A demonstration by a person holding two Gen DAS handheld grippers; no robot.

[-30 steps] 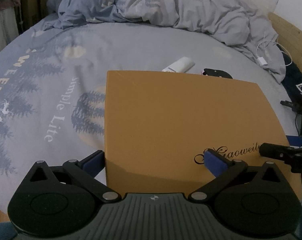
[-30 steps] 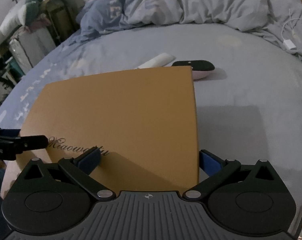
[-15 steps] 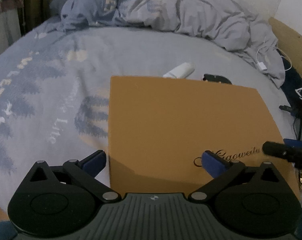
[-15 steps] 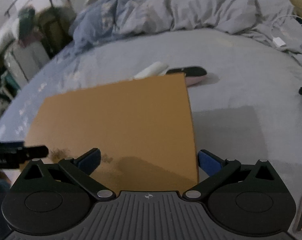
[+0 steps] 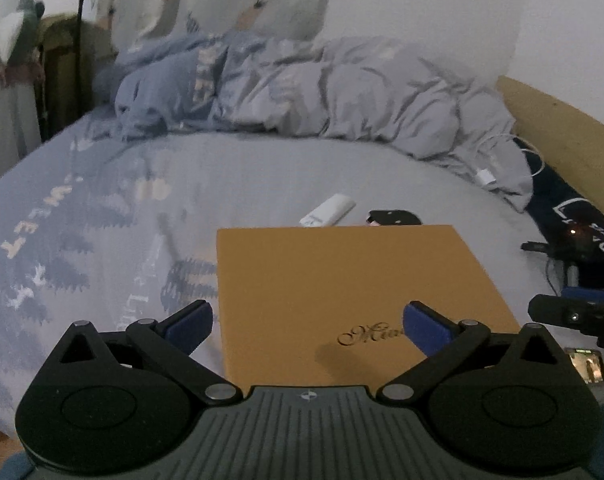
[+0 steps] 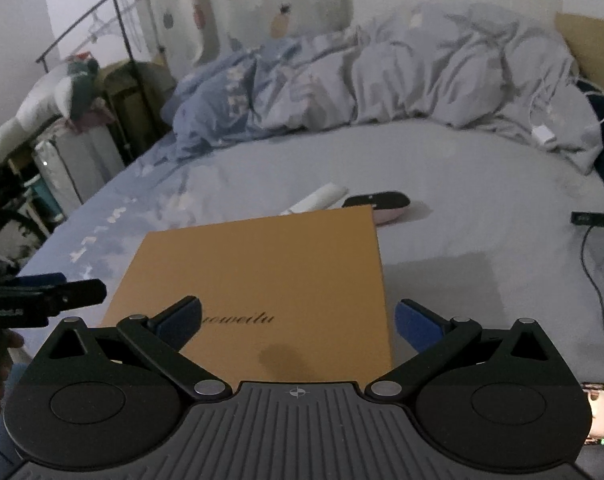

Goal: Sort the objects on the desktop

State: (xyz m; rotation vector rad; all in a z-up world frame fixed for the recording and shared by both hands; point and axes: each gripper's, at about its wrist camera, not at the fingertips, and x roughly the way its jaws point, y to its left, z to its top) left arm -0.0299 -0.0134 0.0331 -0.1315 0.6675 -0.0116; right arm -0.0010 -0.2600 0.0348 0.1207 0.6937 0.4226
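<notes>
A flat tan box (image 5: 342,280) with gold script lies on the blue-grey bed sheet; it also shows in the right wrist view (image 6: 277,276). Behind it lie a white oblong object (image 5: 330,210) (image 6: 318,198) and a black-topped pink case (image 5: 394,218) (image 6: 378,202). My left gripper (image 5: 308,326) is open and empty, above the box's near left corner. My right gripper (image 6: 297,320) is open and empty, above the box's near right corner. Each gripper's tip shows at the edge of the other's view.
A crumpled grey-blue duvet (image 5: 322,88) fills the back of the bed. A white charger and cable (image 5: 488,176) lie at the right by the wooden bed frame (image 5: 562,136). A black cable (image 6: 594,272) and dark devices sit at the right edge. A clothes rack (image 6: 89,40) stands at left.
Both grippers have pulled back and tilted up from the box, so more of the duvet, wall and curtain shows. Both stay open and empty. The box has not moved.
</notes>
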